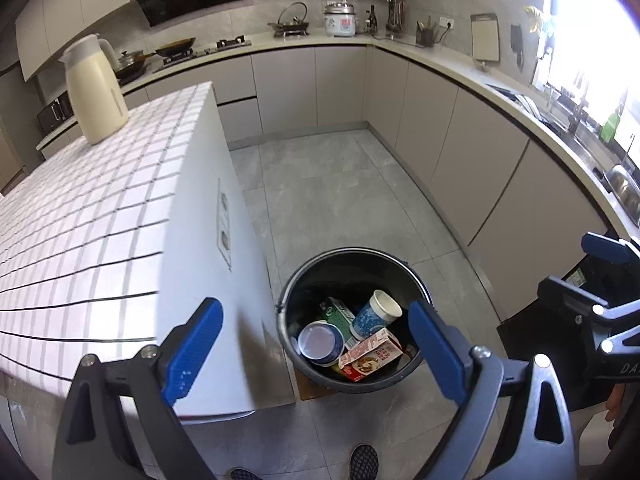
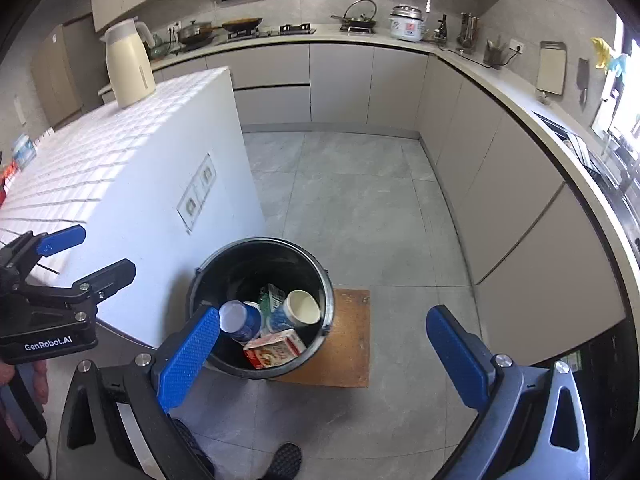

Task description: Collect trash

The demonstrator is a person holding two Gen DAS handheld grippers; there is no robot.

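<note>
A black trash bin (image 1: pixel 348 251) (image 2: pixel 260 242) stands on the floor beside the white island. Inside it lie a blue-and-white paper cup (image 1: pixel 374 314) (image 2: pixel 298 309), a second blue cup (image 1: pixel 320 339) (image 2: pixel 240 320), a green carton (image 1: pixel 340 315) (image 2: pixel 273 296) and a red-and-white carton (image 1: pixel 372 354) (image 2: pixel 276 350). My left gripper (image 1: pixel 314 306) (image 2: pixel 100 250) hovers open above the bin's left side, holding nothing. My right gripper (image 2: pixel 324 316) (image 1: pixel 576 264) is also open and empty, above the bin's right side.
The white tiled island (image 1: pixel 100 220) (image 2: pixel 120 148) carries a cream jug (image 1: pixel 96 88) (image 2: pixel 128 66). A brown board (image 2: pixel 348 340) lies under the bin. Grey cabinets (image 1: pixel 460 140) line the back and right. A person's shoe (image 1: pixel 363 462) (image 2: pixel 285 460) is at the bottom edge.
</note>
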